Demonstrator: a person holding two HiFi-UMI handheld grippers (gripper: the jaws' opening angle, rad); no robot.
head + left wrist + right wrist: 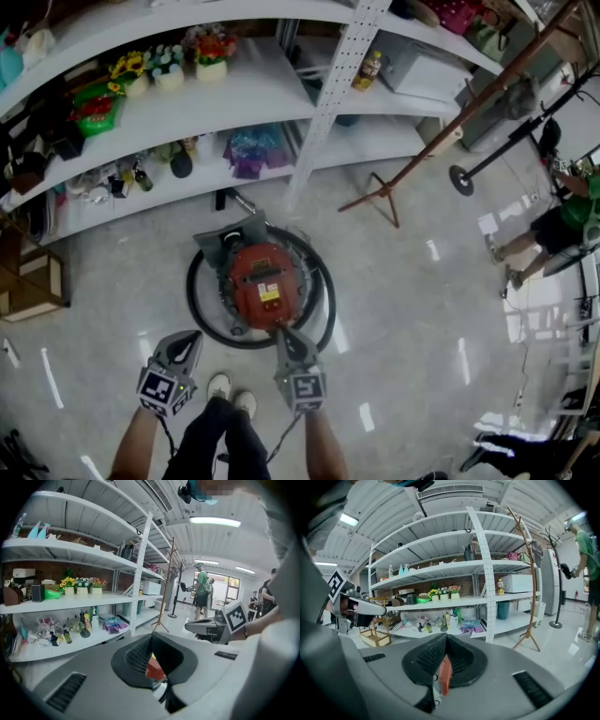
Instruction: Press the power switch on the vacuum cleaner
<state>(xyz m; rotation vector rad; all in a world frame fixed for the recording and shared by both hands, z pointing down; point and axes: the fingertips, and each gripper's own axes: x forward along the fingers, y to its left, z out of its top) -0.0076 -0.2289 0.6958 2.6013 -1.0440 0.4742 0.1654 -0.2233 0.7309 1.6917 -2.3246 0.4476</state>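
1. The right gripper [282,331] has its jaws pinched together with nothing clamped. In its own view only a thin slit is left between the pads, and a sliver of the red vacuum cleaner [445,676] shows through it.
2. From the head view, the right gripper's tip sits over the near edge of the vacuum cleaner [262,281]. I can't tell whether it's actually touching.
3. The left gripper [187,337] is closed up too and holds nothing. It's off to the left of the vacuum cleaner, over the black hose [200,319] coiled around it, and apart from the red body.
4. The vacuum cleaner sits on the floor [412,300], right ahead of both grippers, and the white shelves [234,94] are further out behind it.
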